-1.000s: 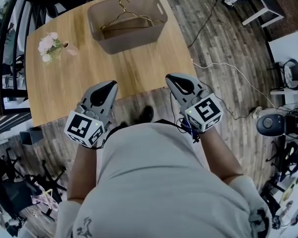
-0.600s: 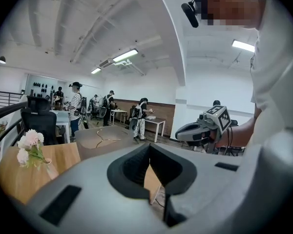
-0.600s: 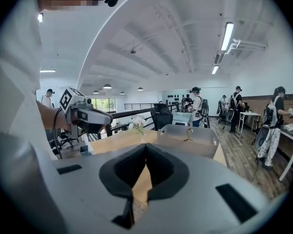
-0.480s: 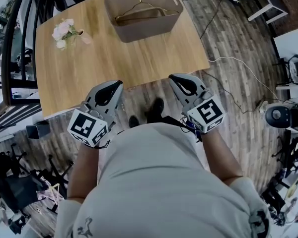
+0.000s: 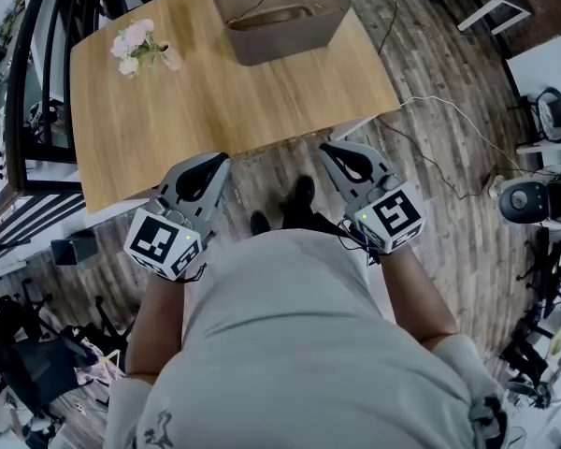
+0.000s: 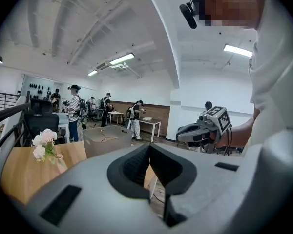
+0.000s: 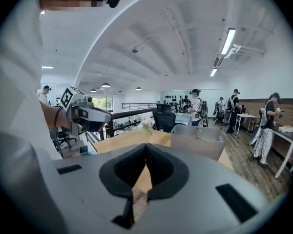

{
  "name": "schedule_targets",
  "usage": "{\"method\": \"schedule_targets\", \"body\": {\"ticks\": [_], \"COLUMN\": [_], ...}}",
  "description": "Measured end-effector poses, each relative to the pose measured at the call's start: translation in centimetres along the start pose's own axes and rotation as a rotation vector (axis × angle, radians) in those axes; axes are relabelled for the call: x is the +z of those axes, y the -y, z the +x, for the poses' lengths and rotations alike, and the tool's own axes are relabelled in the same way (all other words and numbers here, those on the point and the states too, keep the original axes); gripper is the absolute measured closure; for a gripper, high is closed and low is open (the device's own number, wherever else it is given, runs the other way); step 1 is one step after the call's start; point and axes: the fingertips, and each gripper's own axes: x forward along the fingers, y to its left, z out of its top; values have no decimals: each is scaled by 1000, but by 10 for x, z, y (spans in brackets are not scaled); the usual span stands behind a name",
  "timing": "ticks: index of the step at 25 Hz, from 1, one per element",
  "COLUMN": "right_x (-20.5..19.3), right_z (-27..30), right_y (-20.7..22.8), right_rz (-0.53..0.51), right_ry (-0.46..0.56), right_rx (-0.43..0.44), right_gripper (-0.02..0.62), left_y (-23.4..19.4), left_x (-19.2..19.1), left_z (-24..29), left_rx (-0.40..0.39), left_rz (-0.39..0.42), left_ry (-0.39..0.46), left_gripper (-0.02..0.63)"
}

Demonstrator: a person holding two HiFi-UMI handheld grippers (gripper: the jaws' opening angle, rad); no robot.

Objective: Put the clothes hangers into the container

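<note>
Floor [image 5: 430, 73]: we stand on dark wood planks, which show widest from 1 to 3 o'clock.
Table [image 5: 215, 110]: the pale wooden top lies ahead of us at 12 o'clock. Its near edge runs right at both gripper tips in the head view.
Railing [image 5: 23, 92]: dark bars run along the table's side at 10 o'clock.
Torso [image 5: 290, 344]: our grey shirt fills 6 o'clock. Dark shoes [image 5: 299, 199] show on the planks between the grippers.
People [image 6: 74, 108]: several stand far behind the table, near a black office chair [image 6: 39, 123].
Container [image 5: 294, 40]: a grey-brown open bin sits on the table's far part at 12 o'clock. Only bare tabletop lies between it and us.
Clothes hangers [image 5: 271, 6]: they lie inside the container with a hook towards its far rim. We cannot tell how many there are.
Flowers [image 5: 136, 47]: a pale pink and white bunch sits on the table at 11 o'clock, well apart from the container.
Cable [image 5: 449, 120]: a thin light line crosses the floor at 2 o'clock.
Forearms [image 5: 159, 316]: both are bare and bent, one at each side of our torso.
Left gripper [image 5: 220, 160]: we hold it at 9 o'clock of our body, pointing towards 12. Its jaws are pressed together with nothing between them.
Right gripper [image 5: 329, 148]: it is at 3 o'clock and points the same way. Its jaws are likewise pressed together and empty.
Marker cubes [image 5: 161, 244]: there is one on each gripper's rear, bearing black-and-white square patterns that hold no readable words.
</note>
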Motion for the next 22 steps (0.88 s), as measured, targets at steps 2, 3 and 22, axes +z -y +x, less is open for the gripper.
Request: {"method": "schedule_targets", "body": {"ticks": [2, 3, 22], "right_x": [-2, -3, -5], "right_z": [-1, -2, -21], "right_y": [-10, -15, -62], "right_rz": [-2, -1, -7], "right_ry": [-4, -6, -1], "right_rx": [-7, -12, -69], "right_gripper": [589, 589, 589], "left_y": [-1, -2, 5], "left_x": [-3, -4, -11], "left_z": [-11, -16, -58], "left_rx": [0, 1, -25], "left_rz": [-2, -6, -9], "left_ry": [-1, 0, 43], "left_gripper": [600, 600, 600]}}
